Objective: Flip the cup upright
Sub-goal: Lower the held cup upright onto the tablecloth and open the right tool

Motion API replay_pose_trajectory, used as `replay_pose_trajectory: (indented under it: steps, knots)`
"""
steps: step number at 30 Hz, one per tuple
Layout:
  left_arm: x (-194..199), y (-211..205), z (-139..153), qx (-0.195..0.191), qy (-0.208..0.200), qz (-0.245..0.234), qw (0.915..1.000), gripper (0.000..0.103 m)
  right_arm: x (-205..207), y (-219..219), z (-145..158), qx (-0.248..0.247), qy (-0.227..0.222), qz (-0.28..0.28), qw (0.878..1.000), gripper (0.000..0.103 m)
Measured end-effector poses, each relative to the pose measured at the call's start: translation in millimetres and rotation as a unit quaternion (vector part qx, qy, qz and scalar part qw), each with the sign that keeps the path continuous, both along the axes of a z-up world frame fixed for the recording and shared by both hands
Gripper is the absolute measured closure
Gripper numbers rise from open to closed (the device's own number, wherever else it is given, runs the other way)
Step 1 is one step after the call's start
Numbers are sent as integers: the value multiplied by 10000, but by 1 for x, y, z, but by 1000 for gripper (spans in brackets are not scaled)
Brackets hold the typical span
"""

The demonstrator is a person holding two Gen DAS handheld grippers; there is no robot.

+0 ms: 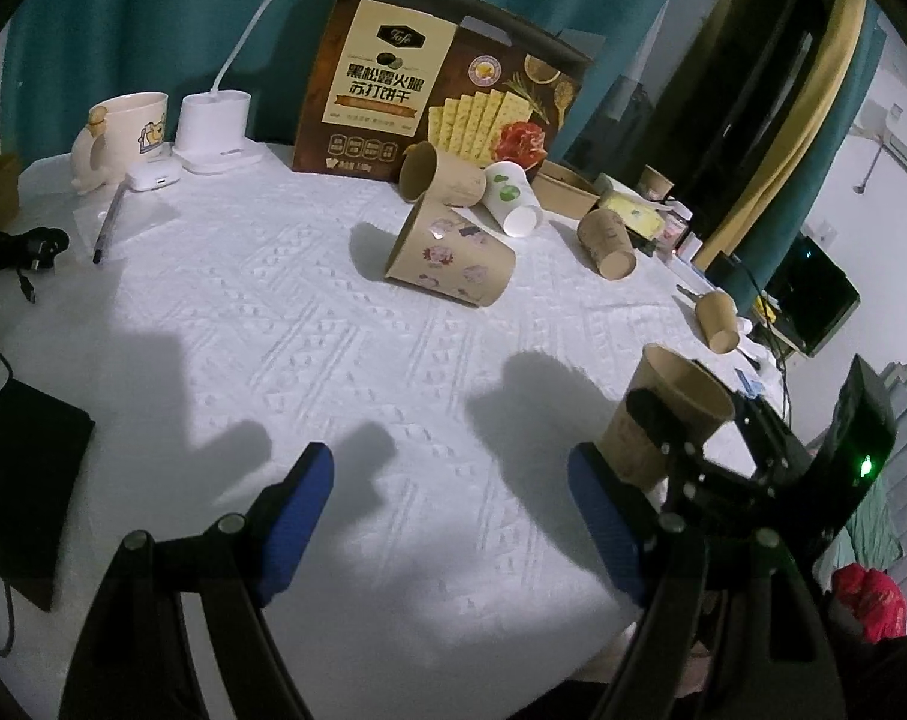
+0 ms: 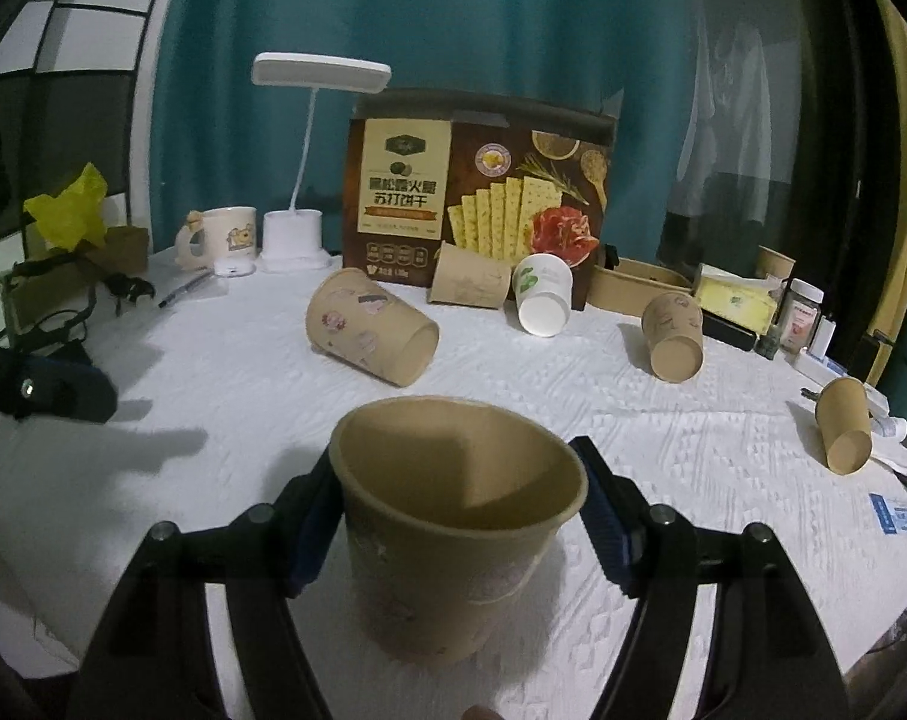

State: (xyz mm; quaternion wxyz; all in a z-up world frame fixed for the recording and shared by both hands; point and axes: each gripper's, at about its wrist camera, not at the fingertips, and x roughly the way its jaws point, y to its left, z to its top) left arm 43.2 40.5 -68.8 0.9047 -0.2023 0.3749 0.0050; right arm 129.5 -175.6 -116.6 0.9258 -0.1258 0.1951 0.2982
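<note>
A brown paper cup (image 2: 447, 564) stands upright on the white tablecloth (image 2: 213, 420), mouth up and empty. My right gripper (image 2: 456, 480) is shut on it, with a blue pad against each side just below the rim. The left wrist view shows the same cup (image 1: 633, 450) at the right with the right gripper's black fingers around it. My left gripper (image 1: 450, 468) hangs open over bare cloth with nothing between its blue pads. A sticker-covered cup (image 2: 369, 327) lies on its side mid-table, also seen as the sticker cup (image 1: 453, 258).
Several more cups lie tipped over: a brown one (image 2: 468, 282), a white one (image 2: 543, 294), and two brown ones at the right (image 2: 672, 336) (image 2: 843, 426). A cracker box (image 2: 477, 204), desk lamp (image 2: 294, 240) and mug (image 2: 225, 237) stand at the back. Bottles and boxes crowd the right edge.
</note>
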Motion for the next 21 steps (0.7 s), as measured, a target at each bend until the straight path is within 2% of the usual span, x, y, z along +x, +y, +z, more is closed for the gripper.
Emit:
replay_pose_trajectory:
  steps: [5, 9, 11, 21]
  knots:
    - [-3, -2, -2, 22, 8, 64, 10000, 22, -5, -3, -8, -116, 175, 104, 9997, 34]
    - [-6, -8, 0, 224, -49, 45, 9997, 22, -9, -4, -13, -200, 227, 74, 9995, 34]
    - [-7, -11, 1, 277, -80, 22, 9996, 22, -11, -4, -14, -240, 250, 15, 9994, 29]
    - [-16, -31, 5, 491, -204, -185, 9984, 22, -22, -23, -16, -125, 676, -56, 9976, 25]
